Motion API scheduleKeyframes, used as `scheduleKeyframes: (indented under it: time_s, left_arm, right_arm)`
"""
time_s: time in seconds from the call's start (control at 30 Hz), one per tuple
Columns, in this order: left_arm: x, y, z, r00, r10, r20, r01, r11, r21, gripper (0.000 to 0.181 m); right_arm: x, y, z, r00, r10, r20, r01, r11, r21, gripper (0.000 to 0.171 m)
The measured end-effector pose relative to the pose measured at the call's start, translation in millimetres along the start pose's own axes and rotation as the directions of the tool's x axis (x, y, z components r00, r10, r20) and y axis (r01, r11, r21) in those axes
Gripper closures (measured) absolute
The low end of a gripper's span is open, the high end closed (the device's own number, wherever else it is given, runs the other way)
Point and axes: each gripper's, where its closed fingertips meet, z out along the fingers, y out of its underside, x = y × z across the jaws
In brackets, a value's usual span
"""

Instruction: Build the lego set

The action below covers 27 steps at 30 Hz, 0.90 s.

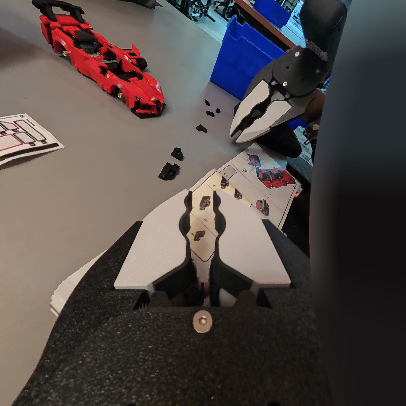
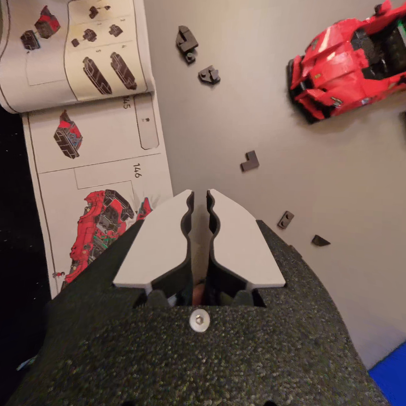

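Lengthwise on the grey table (image 1: 92, 197), red lego car (image 1: 103, 63), nose toward the instruction booklet (image 1: 259, 189).

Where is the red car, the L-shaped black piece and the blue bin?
red car (image 1: 96, 63), left wrist view, its roof.
L-shaped black piece (image 2: 250, 161), right wrist view, its corner.
blue bin (image 1: 239, 59), left wrist view, its side wall.

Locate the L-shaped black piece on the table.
In the right wrist view, the L-shaped black piece lies flat on the grey table, just ahead and right of the right gripper, between the instruction booklet and the red car.
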Motion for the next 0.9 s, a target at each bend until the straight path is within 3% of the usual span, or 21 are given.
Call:
scheduleKeyframes:
  time_s: [0.23,0.4,0.63,0.77,0.9]
  left_arm:
    - [5,1,7,1.0,0.01,-0.004,-0.01,1.0,-0.009,0.162]
    - [3,-1,13,1.0,0.03,0.009,-0.03,0.999,-0.032,0.159]
    - [1,-10,17,0.997,0.077,0.018,-0.076,0.997,-0.031,0.16]
    - [-3,-11,20,0.997,0.078,0.012,-0.078,0.996,-0.039,0.161]
    - [1,-15,25,0.994,0.108,-0.008,-0.108,0.992,-0.061,0.161]
  right_arm:
    - [19,20,-18,0.991,0.114,-0.07,-0.113,0.993,0.021,0.151]
    - [29,21,-25,0.992,0.084,-0.098,-0.082,0.996,0.022,0.153]
    - [54,34,-43,0.976,0.09,-0.199,-0.111,0.989,-0.098,0.151]
    - [38,3,-17,0.995,0.088,-0.043,-0.087,0.996,0.029,0.149]
    - [49,-4,12,0.998,-0.046,-0.039,0.044,0.998,-0.041,0.143]
